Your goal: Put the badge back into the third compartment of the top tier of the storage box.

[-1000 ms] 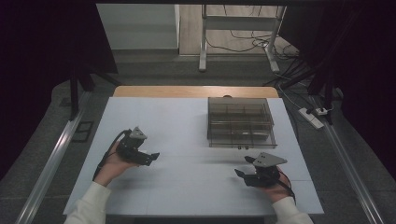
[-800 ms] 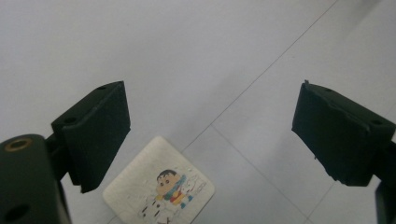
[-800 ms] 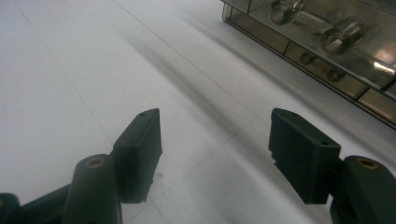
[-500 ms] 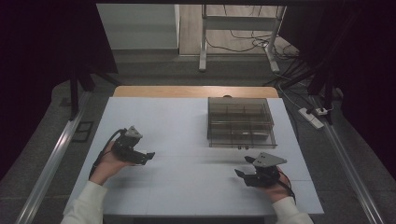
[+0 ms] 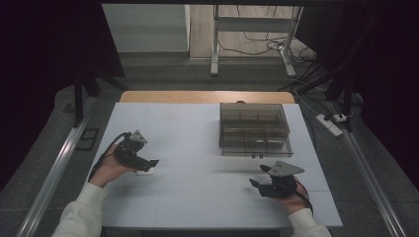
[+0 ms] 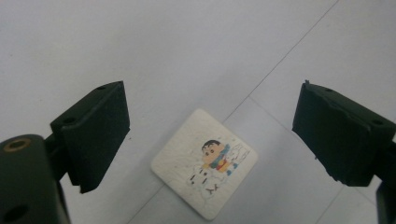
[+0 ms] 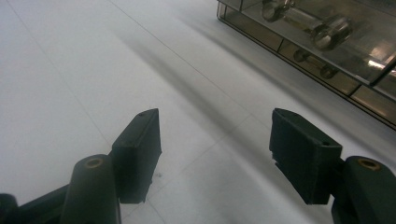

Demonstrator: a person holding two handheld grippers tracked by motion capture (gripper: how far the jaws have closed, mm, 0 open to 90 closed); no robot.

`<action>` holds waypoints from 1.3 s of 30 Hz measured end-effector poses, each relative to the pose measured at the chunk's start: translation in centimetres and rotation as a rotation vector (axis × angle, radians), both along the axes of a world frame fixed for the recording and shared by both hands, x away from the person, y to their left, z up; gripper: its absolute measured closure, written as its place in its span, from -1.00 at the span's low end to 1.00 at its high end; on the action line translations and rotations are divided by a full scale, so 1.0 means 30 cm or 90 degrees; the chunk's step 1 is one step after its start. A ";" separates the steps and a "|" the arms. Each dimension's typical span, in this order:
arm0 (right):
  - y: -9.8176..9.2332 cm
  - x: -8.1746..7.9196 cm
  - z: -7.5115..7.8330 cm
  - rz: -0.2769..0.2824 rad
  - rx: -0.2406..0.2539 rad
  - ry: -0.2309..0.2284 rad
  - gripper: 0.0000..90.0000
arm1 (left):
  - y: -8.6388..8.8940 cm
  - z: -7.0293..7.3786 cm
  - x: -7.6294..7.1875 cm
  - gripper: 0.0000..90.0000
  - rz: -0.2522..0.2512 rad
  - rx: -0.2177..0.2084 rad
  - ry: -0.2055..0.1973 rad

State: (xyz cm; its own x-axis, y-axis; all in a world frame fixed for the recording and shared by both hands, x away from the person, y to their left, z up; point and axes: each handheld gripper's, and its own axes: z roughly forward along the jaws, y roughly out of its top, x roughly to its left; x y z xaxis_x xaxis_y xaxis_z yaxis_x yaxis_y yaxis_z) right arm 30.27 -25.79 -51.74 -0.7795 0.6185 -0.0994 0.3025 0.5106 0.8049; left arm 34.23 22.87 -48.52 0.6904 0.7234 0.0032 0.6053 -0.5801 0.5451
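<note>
A small white square card (image 6: 204,170) with a cartoon figure printed on it lies flat on the white table (image 5: 197,148). In the high view the card (image 5: 146,172) sits just below the tips of my left gripper (image 5: 151,163). My left gripper (image 6: 212,100) hovers over the card, open wide, with both jaws well clear of its edges. My right gripper (image 5: 259,176) rests near the front right of the table, pointing left. In its own view my right gripper (image 7: 217,121) stands open with only bare table between the jaws.
A clear, smoke-tinted compartment box (image 5: 254,128) stands at the back right of the table. The right gripper view shows the box (image 7: 327,46) with metal cylindrical parts inside. A wooden strip (image 5: 207,97) borders the table's far edge.
My left gripper has shifted slightly to the left, and the card now shows beside its tips. The right gripper has kept still.
</note>
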 end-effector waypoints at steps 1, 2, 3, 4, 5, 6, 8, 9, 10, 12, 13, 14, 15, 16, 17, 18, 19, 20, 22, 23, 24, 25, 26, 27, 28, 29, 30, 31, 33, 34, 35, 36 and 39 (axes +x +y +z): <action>0.000 0.000 0.000 0.001 -0.002 0.000 -0.25 | 0.002 -0.003 0.004 -0.75 0.000 0.002 0.005; 0.001 0.000 0.000 0.003 -0.003 0.000 -0.25 | 0.005 -0.008 0.009 -0.75 0.008 0.006 0.016; 0.002 -0.001 -0.001 0.003 -0.005 0.000 -0.25 | 0.006 -0.014 0.012 -0.75 0.011 0.010 0.020; 0.003 -0.001 -0.001 0.003 -0.006 -0.001 -0.25 | 0.007 -0.020 0.015 -0.75 0.008 0.015 0.026; 0.003 -0.001 -0.002 0.004 -0.006 0.000 -0.25 | 0.008 -0.024 0.016 -0.76 0.002 0.015 0.030; 0.004 -0.001 -0.002 0.005 -0.007 0.001 -0.25 | 0.010 -0.031 0.017 -0.76 -0.009 0.019 0.034; 0.005 -0.001 -0.004 0.006 -0.009 0.002 -0.25 | 0.012 -0.043 0.018 -0.77 -0.045 0.027 0.036; 0.005 0.000 -0.005 0.007 -0.011 0.001 -0.25 | 0.014 -0.050 0.019 -0.77 -0.068 0.033 0.038; 0.006 0.000 -0.006 0.008 -0.012 0.002 -0.25 | 0.014 -0.054 0.020 -0.77 -0.078 0.039 0.040; 0.008 -0.001 -0.006 0.009 -0.016 0.004 -0.25 | 0.013 -0.062 0.024 -0.77 -0.101 0.052 0.044; 0.008 -0.001 -0.006 0.010 -0.017 0.004 -0.25 | 0.012 -0.066 0.027 -0.76 -0.112 0.060 0.046; 0.009 -0.001 -0.007 0.010 -0.016 0.004 -0.25 | 0.012 -0.068 0.031 -0.76 -0.128 0.072 0.048; 0.010 -0.001 -0.007 0.010 -0.018 0.004 -0.25 | 0.012 -0.070 0.035 -0.75 -0.142 0.078 0.050; 0.010 -0.001 -0.008 0.010 -0.019 0.004 -0.25 | 0.012 -0.074 0.038 -0.74 -0.154 0.082 0.053; 0.011 -0.001 -0.009 0.010 -0.020 0.004 -0.25 | 0.011 -0.077 0.043 -0.74 -0.167 0.086 0.057; 0.011 -0.001 -0.009 0.011 -0.020 0.003 -0.25 | 0.010 -0.079 0.046 -0.73 -0.176 0.087 0.059; 0.011 -0.001 -0.009 0.011 -0.021 0.003 -0.25 | 0.009 -0.082 0.050 -0.72 -0.184 0.087 0.063; 0.011 -0.001 -0.010 0.012 -0.021 0.003 -0.25 | 0.009 -0.084 0.052 -0.71 -0.188 0.088 0.065; 0.012 0.000 -0.011 0.014 -0.022 0.004 -0.26 | 0.008 -0.091 0.058 -0.70 -0.200 0.091 0.070; 0.012 0.000 -0.011 0.014 -0.022 0.004 -0.26 | 0.009 -0.095 0.060 -0.70 -0.206 0.090 0.077; 0.012 0.000 -0.011 0.015 -0.022 0.004 -0.26 | 0.010 -0.097 0.061 -0.69 -0.213 0.090 0.080; 0.013 0.000 -0.012 0.015 -0.023 0.005 -0.26 | 0.010 -0.100 0.062 -0.69 -0.220 0.091 0.085; 0.014 -0.001 -0.012 0.016 -0.024 0.006 -0.26 | 0.009 -0.103 0.062 -0.69 -0.223 0.095 0.087; 0.014 -0.001 -0.013 0.017 -0.024 0.006 -0.26 | 0.008 -0.105 0.063 -0.69 -0.224 0.101 0.088; 0.015 -0.002 -0.012 0.014 -0.028 0.004 -0.27 | 0.007 -0.106 0.063 -0.69 -0.225 0.105 0.089; 0.015 -0.001 -0.013 0.017 -0.025 0.005 -0.27 | 0.006 -0.107 0.065 -0.69 -0.228 0.108 0.092; 0.015 -0.002 -0.013 0.017 -0.026 0.005 -0.27 | 0.006 -0.108 0.067 -0.69 -0.229 0.109 0.094; 0.015 -0.001 -0.013 0.016 -0.025 0.006 -0.27 | 0.006 -0.109 0.069 -0.69 -0.231 0.113 0.097; 0.015 -0.001 -0.013 0.015 -0.026 0.005 -0.27 | 0.006 -0.113 0.071 -0.67 -0.234 0.113 0.102; 0.015 -0.001 -0.013 0.015 -0.026 0.005 -0.27 | 0.006 -0.114 0.075 -0.65 -0.237 0.116 0.103; 0.015 -0.001 -0.013 0.016 -0.025 0.006 -0.27 | 0.007 -0.116 0.077 -0.64 -0.238 0.116 0.105; 0.015 -0.001 -0.013 0.015 -0.027 0.005 -0.27 | 0.007 -0.119 0.079 -0.60 -0.240 0.118 0.107; 0.016 -0.001 -0.014 0.016 -0.027 0.006 -0.27 | 0.011 -0.121 0.083 -0.58 -0.245 0.114 0.108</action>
